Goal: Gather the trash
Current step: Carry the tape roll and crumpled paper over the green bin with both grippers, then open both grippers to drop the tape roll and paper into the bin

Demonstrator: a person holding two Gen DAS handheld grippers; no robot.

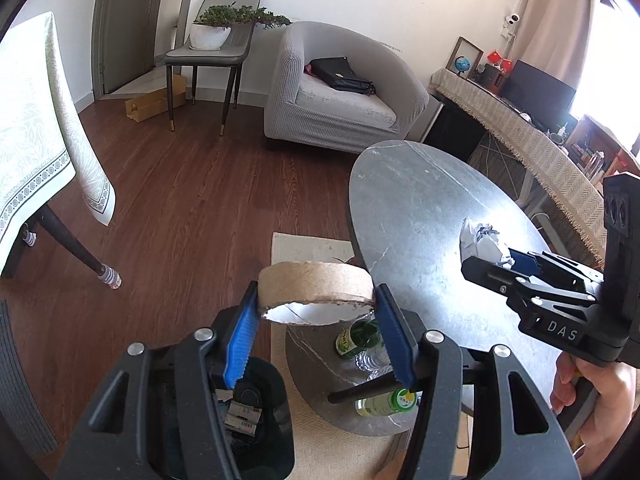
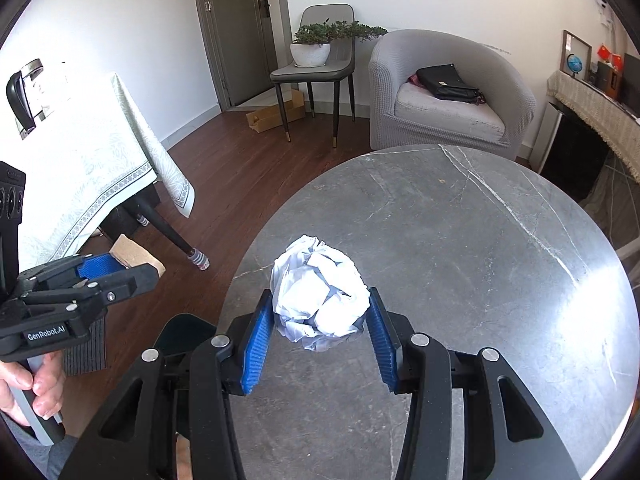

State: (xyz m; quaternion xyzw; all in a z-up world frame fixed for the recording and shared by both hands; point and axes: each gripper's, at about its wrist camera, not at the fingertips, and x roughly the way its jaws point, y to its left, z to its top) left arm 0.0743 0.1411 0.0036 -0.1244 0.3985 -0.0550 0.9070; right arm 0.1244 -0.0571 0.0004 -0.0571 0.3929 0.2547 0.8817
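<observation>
the left gripper pinches a cardboard ring between its blue pads, above the dark trash bin beside the round grey table. the right gripper pinches a crumpled paper ball over the table's near edge.

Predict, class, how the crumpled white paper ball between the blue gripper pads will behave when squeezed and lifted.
The crumpled white paper ball probably weighs little and would give under the right gripper. Its creases may catch the ribbed pads, so slipping seems unlikely.
</observation>
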